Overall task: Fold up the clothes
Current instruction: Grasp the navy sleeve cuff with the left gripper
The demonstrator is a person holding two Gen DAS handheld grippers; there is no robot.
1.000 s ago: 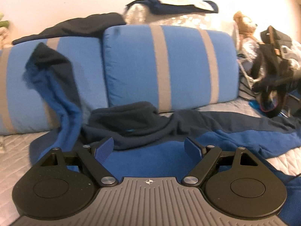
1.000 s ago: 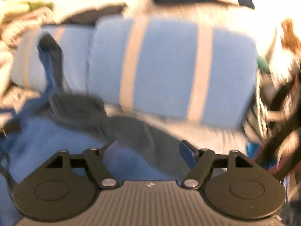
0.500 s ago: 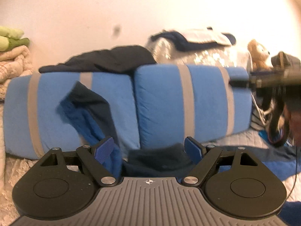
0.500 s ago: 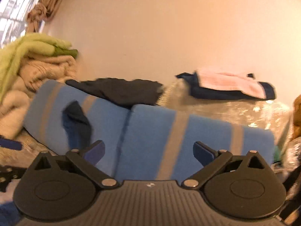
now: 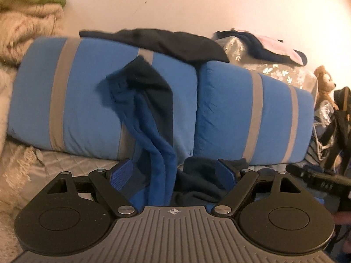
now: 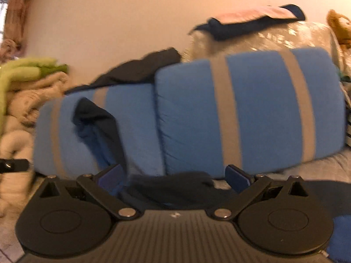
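Observation:
A blue and navy garment lies on the bed. One of its sleeves point(image 5: 151, 118) is draped up against the left pillow; the same sleeve point(image 6: 96, 122) shows in the right wrist view. My left gripper point(image 5: 174, 173) is open, and the sleeve and a dark bunched part point(image 5: 201, 175) lie just beyond its blue pads, untouched. My right gripper point(image 6: 173, 176) is open wide above the dark bunched cloth point(image 6: 173, 188), with nothing pressed between its pads. A black bar point(image 5: 318, 179) at the right edge looks like the other gripper.
Two blue pillows point(image 5: 252, 114) with grey stripes stand against the wall, a dark garment point(image 5: 171, 41) on top. Behind them a plastic-wrapped bundle point(image 5: 274, 70) carries a pink and navy item. Beige and green blankets point(image 5: 22, 26) pile up left. A teddy bear point(image 5: 324, 83) and black bag point(image 5: 342, 118) sit right.
Both views have swung left, so the draped sleeve now sits centred before the left gripper. The right gripper's jaws have widened, and its view has dipped from the wall back down to the garment.

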